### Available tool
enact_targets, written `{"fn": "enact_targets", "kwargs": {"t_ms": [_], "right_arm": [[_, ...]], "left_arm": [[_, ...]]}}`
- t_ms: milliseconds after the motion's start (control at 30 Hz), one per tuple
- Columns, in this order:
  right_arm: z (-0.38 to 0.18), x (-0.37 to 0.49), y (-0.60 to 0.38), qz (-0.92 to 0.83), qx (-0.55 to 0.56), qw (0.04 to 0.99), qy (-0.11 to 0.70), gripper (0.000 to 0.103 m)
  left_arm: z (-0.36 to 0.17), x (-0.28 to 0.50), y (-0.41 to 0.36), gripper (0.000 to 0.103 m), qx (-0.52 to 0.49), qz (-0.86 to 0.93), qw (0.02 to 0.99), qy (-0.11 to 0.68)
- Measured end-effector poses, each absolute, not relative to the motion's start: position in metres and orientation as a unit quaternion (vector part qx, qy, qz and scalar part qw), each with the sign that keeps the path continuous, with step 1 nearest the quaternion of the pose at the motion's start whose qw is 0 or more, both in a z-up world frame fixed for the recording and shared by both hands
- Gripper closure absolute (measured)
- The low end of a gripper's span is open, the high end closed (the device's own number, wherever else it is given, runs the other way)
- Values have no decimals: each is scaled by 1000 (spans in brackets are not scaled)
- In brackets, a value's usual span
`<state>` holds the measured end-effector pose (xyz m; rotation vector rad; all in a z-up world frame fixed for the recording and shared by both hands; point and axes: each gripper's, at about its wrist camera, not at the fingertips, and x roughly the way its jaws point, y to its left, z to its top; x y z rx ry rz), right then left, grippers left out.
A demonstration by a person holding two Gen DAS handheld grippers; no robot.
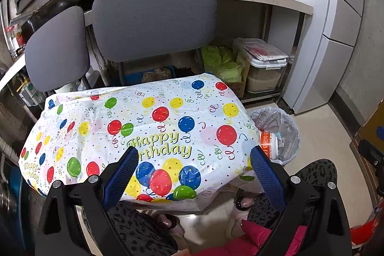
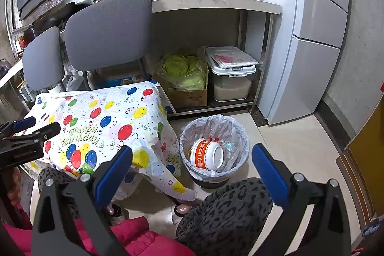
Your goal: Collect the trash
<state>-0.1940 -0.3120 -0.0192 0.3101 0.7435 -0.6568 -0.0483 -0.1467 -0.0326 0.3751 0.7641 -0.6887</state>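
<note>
A bin (image 2: 240, 136) lined with a clear bag stands on the floor right of the table. An orange and white instant-noodle bowl (image 2: 206, 155) lies on its side inside it; bin (image 1: 285, 126) and bowl (image 1: 270, 145) also show in the left wrist view. My left gripper (image 1: 194, 155) is open and empty above the front of the table (image 1: 144, 126) with its balloon "Happy Birthday" cloth. My right gripper (image 2: 192, 155) is open and empty, held above my knee just in front of the bin. The left gripper also shows in the right wrist view (image 2: 26, 126).
Two grey chairs (image 1: 153, 16) stand behind the table. A counter (image 2: 216, 4) with bottles and an air fryer is at the back, with a cabbage box (image 2: 187, 83) and a rice container (image 2: 230, 73) under it. A fridge (image 2: 312, 40) is at right. My legs are below.
</note>
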Motion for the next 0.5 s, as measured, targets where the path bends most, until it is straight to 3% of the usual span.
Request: {"fn": "enact_targets", "kwargs": {"t_ms": [500], "right_arm": [[-19,-193,-312,-312,147,870,353,6]], "left_arm": [[-31,-46,-145,10,175,-327,855,363]]}}
